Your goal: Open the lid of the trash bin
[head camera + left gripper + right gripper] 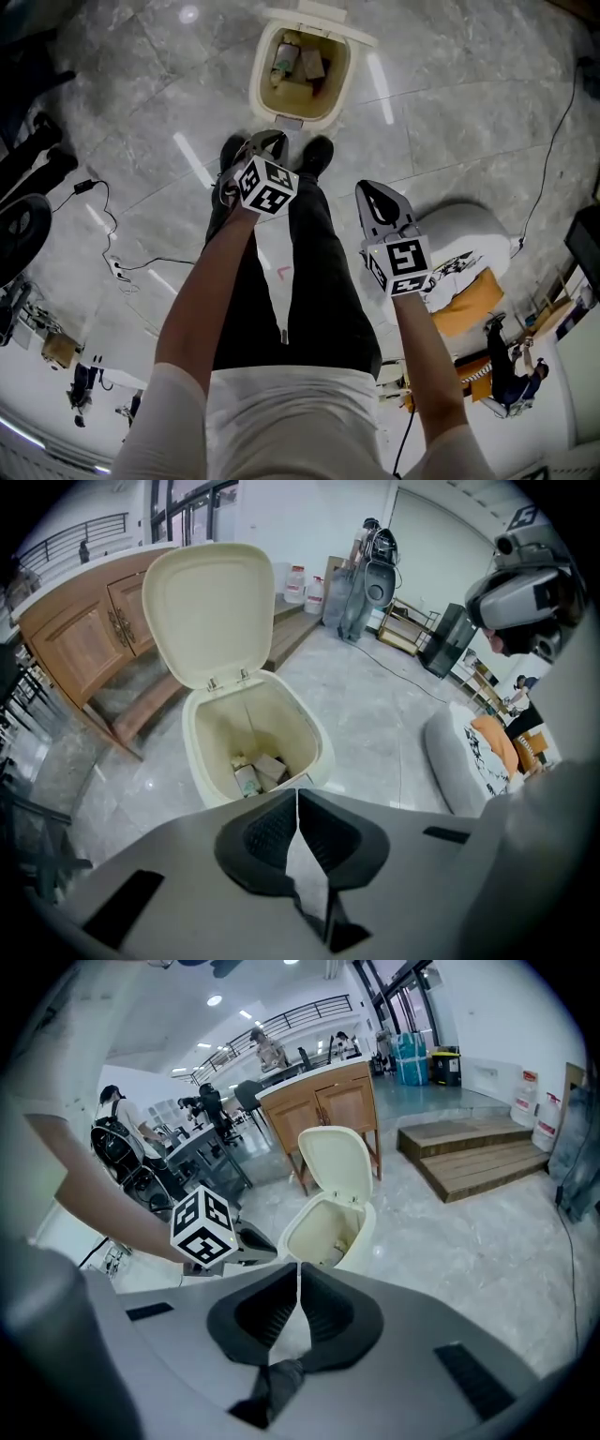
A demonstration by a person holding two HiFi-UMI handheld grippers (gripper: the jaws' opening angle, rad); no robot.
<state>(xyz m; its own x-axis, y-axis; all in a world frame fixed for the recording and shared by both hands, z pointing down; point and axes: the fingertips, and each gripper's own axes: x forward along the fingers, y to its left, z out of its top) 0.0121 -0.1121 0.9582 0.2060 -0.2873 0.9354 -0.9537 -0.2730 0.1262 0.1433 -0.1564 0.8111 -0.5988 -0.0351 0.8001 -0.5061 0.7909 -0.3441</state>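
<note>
The lid (208,611) stands upright on the trash bin (317,750). Left tongs (297,794) and right tongs (298,1267) are both closed and empty. Hazard: a knock could drop the lid shut.

the person wears a white short-sleeved shirt (281,417), black trousers (323,281) and black shoes (317,155). the left hand-held gripper (265,142) bears a white left cube (267,185) printed with black square markers. the right hand-held gripper (377,195), grey with a dark inner face, bears a matching right cube (401,264). in each gripper view the pads (270,832) are black and ribbed, set in a smooth grey body with dark rectangular slots (122,907).
</note>
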